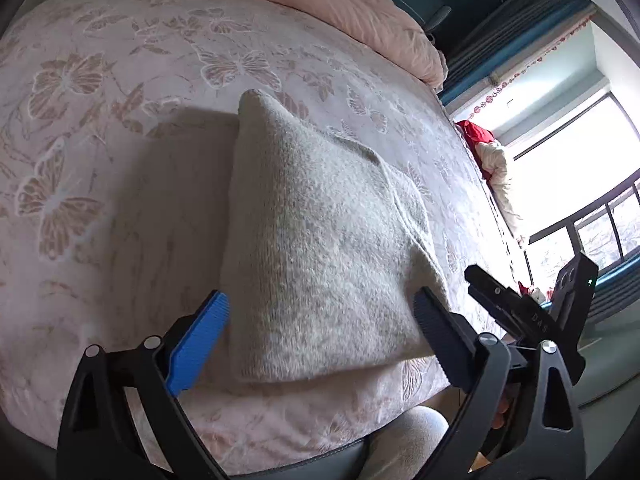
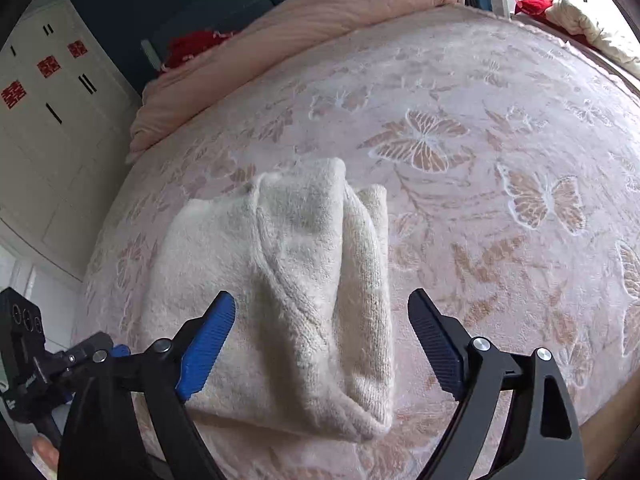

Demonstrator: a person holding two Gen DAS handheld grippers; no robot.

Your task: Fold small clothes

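Observation:
A cream fuzzy knit garment [image 1: 320, 248] lies folded into a compact bundle on the bed near its front edge; it also shows in the right wrist view [image 2: 296, 300]. My left gripper [image 1: 320, 320] is open, its blue-padded fingers [image 1: 200, 344] standing on either side of the bundle's near end, just above it. My right gripper [image 2: 320, 320] is open too, hovering over the bundle's near end with nothing between its fingers [image 2: 208, 344]. The right gripper [image 1: 520, 304] shows at the right in the left wrist view.
The bed [image 2: 500, 160] has a pale pink cover with butterfly patterns. A pink duvet [image 1: 340, 0] is bunched at the head. Red and cream cloths [image 1: 488, 152] lie by the window. A white wardrobe [image 2: 48, 120] stands to the left.

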